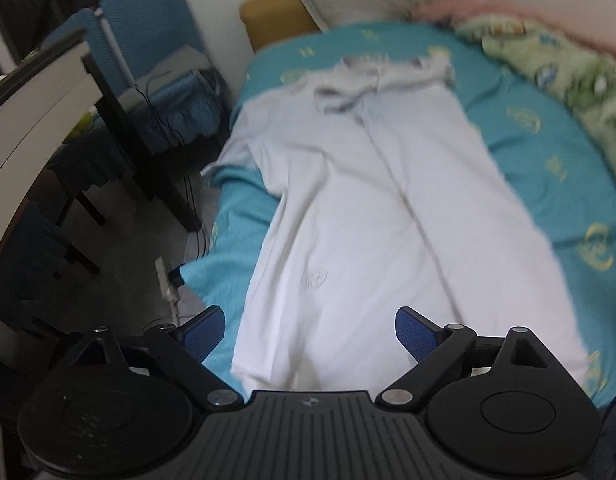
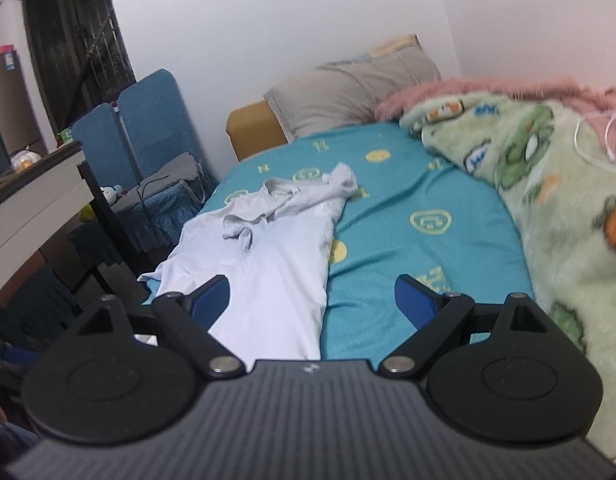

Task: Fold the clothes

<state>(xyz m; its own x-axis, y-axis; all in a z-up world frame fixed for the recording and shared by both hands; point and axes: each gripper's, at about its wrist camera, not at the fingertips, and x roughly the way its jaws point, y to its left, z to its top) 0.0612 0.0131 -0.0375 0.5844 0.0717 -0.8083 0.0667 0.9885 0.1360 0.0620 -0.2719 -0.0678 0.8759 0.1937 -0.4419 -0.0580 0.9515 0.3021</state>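
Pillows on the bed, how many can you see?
1. A grey fabric pillow leans at the head of the bed against the wall, beside the pink fluffy blanket. Others may be hidden under the blankets.

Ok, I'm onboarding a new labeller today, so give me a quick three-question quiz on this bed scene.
1. True or false: the left gripper is clamped on the white shirt.
2. Which end of the shirt lies nearest the grippers: A) collar B) hem C) a sleeve?
3. What lies along the wall side of the teal sheet, to the right of the shirt?

Key: 1. False, its jaws are open and empty, as are those of the right gripper. 2. B. 3. A green cartoon blanket.
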